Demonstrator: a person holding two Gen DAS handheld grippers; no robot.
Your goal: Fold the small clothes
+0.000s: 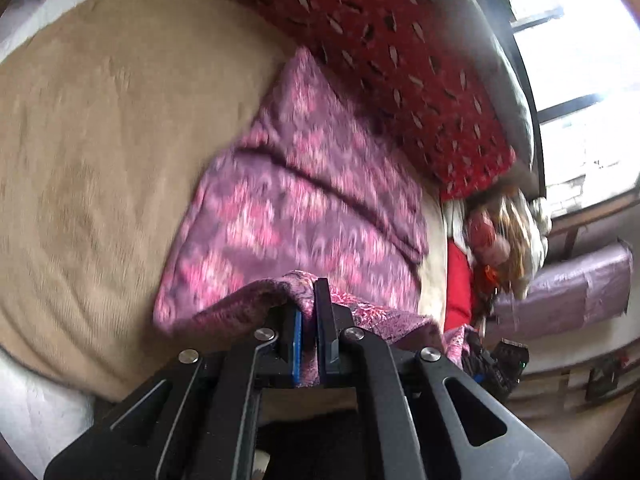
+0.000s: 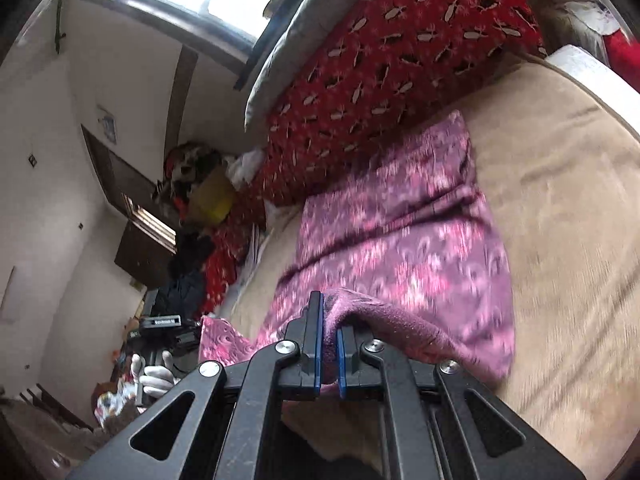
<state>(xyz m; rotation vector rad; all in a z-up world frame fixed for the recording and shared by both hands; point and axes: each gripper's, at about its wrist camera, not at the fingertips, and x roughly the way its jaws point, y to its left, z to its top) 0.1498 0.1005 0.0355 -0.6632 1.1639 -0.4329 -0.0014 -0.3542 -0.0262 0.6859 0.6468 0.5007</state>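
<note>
A pink and purple patterned garment [image 1: 304,200] lies spread on the tan blanket [image 1: 100,140]; it also shows in the right wrist view [image 2: 400,232]. My left gripper [image 1: 310,300] is shut on the garment's near edge and holds it lifted above the bed. My right gripper [image 2: 328,320] is shut on another part of the same near edge, also lifted. The left gripper [image 2: 168,328], held by a white-gloved hand, appears at the lower left of the right wrist view. The pinched fabric bunches between the blue pads.
A red patterned pillow [image 1: 400,60] and a grey cushion [image 1: 492,60] lie behind the garment, against a window [image 1: 580,80]. A heap of clothes [image 1: 500,240] sits at the bed's end. The tan blanket [image 2: 560,200] extends to the right; a dark cabinet [image 2: 136,224] stands by the wall.
</note>
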